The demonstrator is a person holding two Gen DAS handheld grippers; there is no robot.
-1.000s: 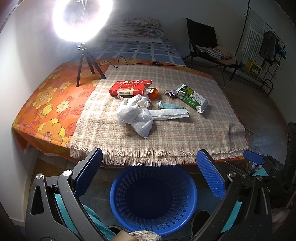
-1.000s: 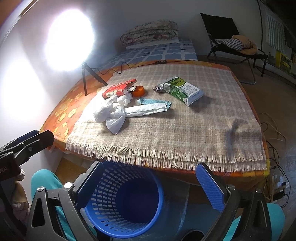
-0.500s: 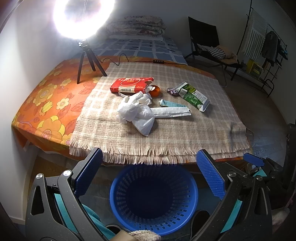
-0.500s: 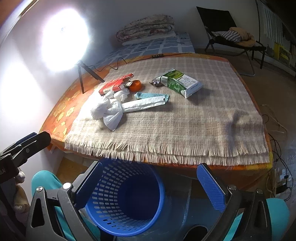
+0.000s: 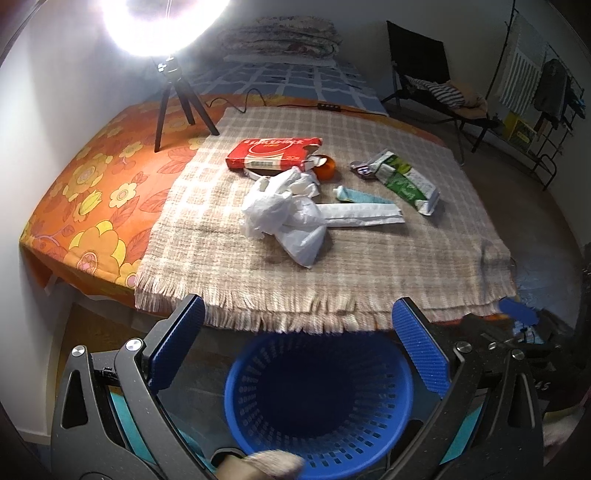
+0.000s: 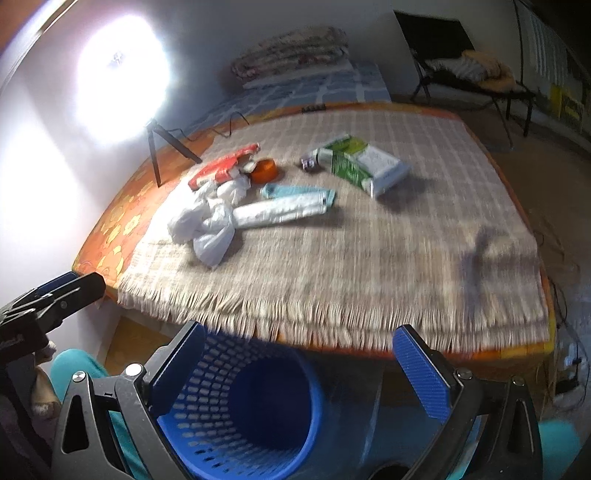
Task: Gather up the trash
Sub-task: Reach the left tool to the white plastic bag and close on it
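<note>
Trash lies on a checked cloth: a crumpled white plastic bag, a red carton, a small orange lid, a green-and-white carton, a white wrapper and a teal tube. A blue basket stands on the floor below the table's front edge. My left gripper hangs open above the basket. My right gripper is open too, with nothing between its fingers.
A bright ring light on a black tripod stands at the table's back left. An orange floral sheet covers the table. Behind are a bed with folded quilts, a black chair and a clothes rack.
Both grippers have moved forward and slightly up toward the table; the trash now looks nearer. The right wrist view is blurred by motion. Both stay open.
</note>
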